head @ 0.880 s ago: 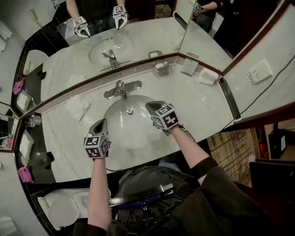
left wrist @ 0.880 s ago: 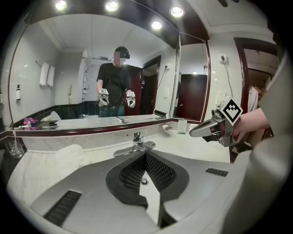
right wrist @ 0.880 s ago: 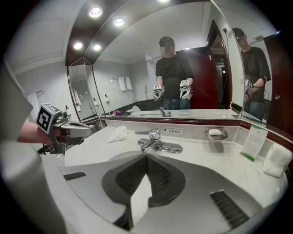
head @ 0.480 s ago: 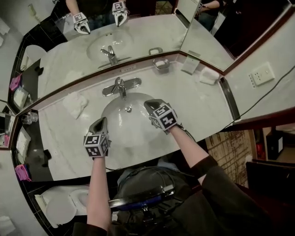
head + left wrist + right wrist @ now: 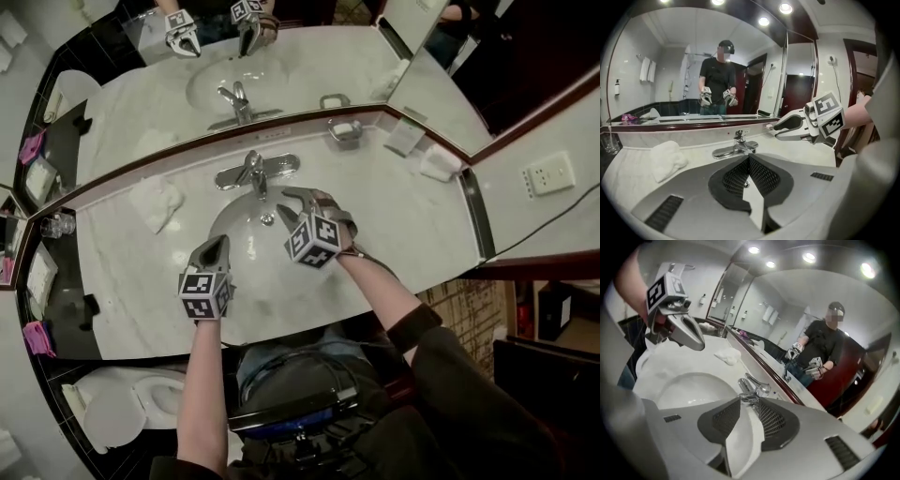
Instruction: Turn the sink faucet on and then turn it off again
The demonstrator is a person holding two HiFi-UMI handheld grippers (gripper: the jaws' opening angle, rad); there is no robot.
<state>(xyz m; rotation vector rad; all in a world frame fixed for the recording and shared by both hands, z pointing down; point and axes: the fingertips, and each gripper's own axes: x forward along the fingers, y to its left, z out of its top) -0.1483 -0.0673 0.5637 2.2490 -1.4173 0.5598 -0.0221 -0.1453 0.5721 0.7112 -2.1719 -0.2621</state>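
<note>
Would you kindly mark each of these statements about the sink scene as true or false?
1. The left gripper has its jaws shut with nothing between them. True.
2. The right gripper is clamped on the faucet. False: its jaws stand apart and the faucet lies just beyond their tips, ungripped.
3. A crumpled white cloth lies on the counter to the person's left of the faucet. True.
4. The soap dish sits on that same left side, beside the cloth. False: it stands to the right of the faucet, against the mirror.
</note>
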